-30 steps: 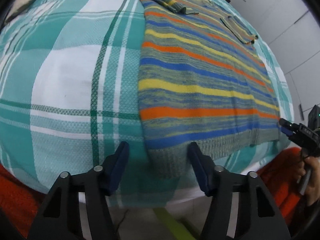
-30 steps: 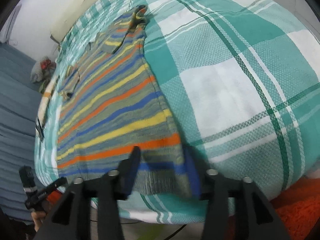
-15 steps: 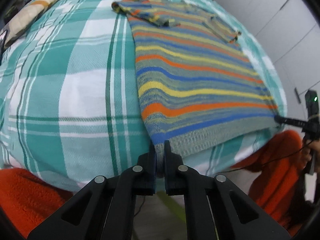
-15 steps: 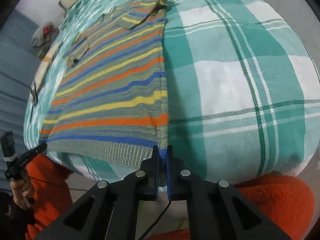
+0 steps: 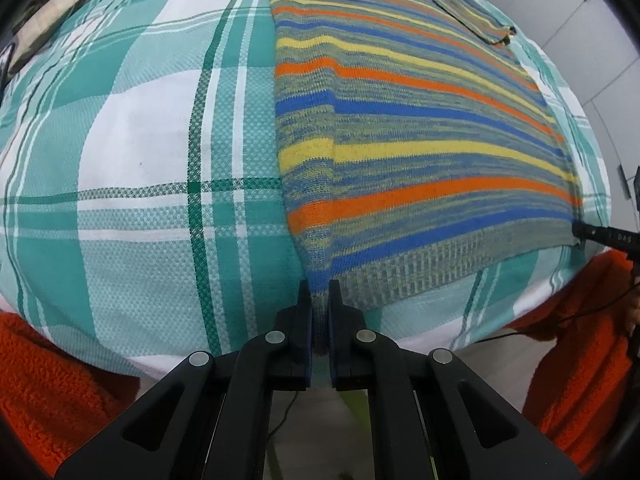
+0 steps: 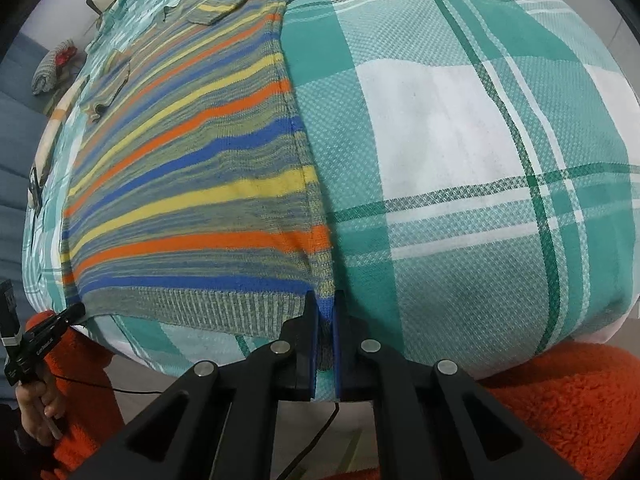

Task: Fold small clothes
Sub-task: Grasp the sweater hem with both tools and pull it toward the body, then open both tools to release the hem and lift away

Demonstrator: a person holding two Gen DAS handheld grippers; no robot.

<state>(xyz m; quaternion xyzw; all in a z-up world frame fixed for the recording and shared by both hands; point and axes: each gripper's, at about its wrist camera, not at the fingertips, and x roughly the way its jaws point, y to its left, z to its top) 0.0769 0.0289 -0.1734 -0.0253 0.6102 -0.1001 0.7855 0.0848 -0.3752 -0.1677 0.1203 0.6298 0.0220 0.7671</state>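
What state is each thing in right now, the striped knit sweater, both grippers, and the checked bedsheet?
Striped knit sweater: lying flat, sleeves folded in, both hem corners pinched.
Left gripper: shut on the sweater's left hem corner.
Right gripper: shut on the right hem corner.
Teal checked bedsheet: spread smooth under the sweater.

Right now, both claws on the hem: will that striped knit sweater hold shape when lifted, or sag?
Likely sags: the striped knit sweater already ridges up from the left claw. Its thick ribbed hem probably grips well in the right claw. Folded sleeves may slip loose.
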